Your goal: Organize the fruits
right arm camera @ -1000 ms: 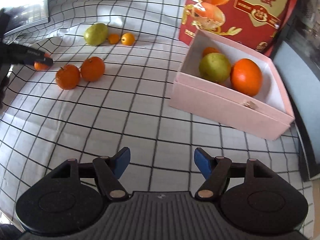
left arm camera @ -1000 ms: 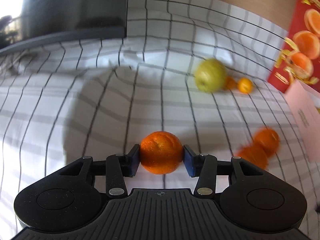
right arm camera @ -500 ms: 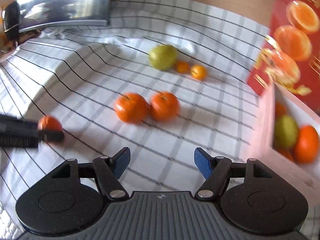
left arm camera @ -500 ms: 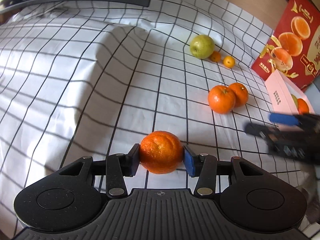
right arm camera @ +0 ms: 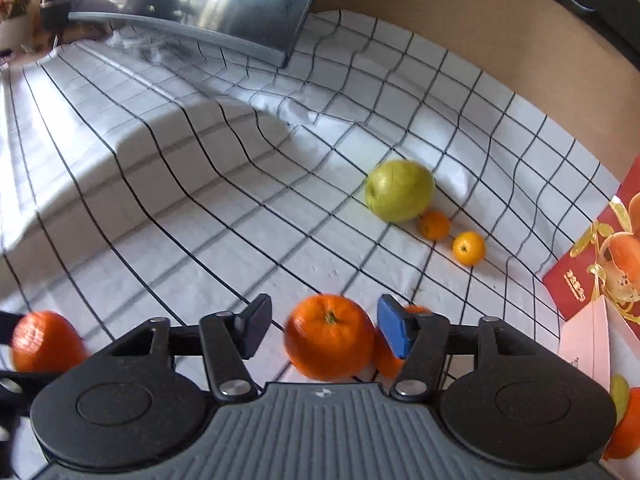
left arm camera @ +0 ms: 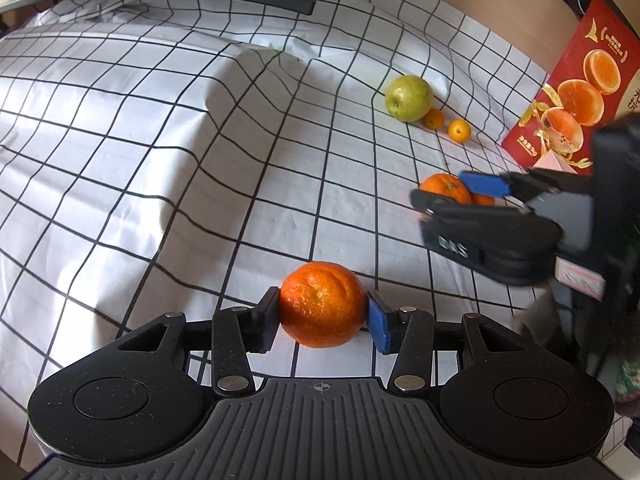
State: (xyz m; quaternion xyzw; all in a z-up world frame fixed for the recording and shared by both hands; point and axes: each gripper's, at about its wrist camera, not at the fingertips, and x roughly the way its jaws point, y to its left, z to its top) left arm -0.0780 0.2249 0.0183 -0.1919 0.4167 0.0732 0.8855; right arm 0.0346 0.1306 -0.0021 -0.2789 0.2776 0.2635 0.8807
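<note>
Cloth: a white checked cloth (left arm camera: pixel 120 128) covers the table, humped over something under it on the left.
Monitor: a dark screen (right arm camera: pixel 224 4) stands at the far edge of the cloth.
Left claw (left arm camera: pixel 323 314): pinching an orange (left arm camera: pixel 322 310) between its two pads, held above the cloth; pads press on both sides of the fruit.
Pear: a green pear (right arm camera: pixel 400 191) lies on the cloth toward the far right, just beside a small orange (right arm camera: pixel 434 225); a second small one (right arm camera: pixel 469 248) sits near it, a little apart.
Right claw (right arm camera: pixel 324 330): its jaws are closing around a mandarin (right arm camera: pixel 329 337) that lies on the cloth; a gap shows at the left pad, and the right pad is at the fruit's side, so no grip yet.
Second mandarin (right arm camera: pixel 386 354): touching the first on its right, mostly hidden behind the blue pad.
Box: a pink box (right arm camera: pixel 584 344) at the right edge, with a green fruit and an orange fruit partly visible inside.
Red carton (left arm camera: pixel 576 92): stands upright behind the box, printed with oranges.
</note>
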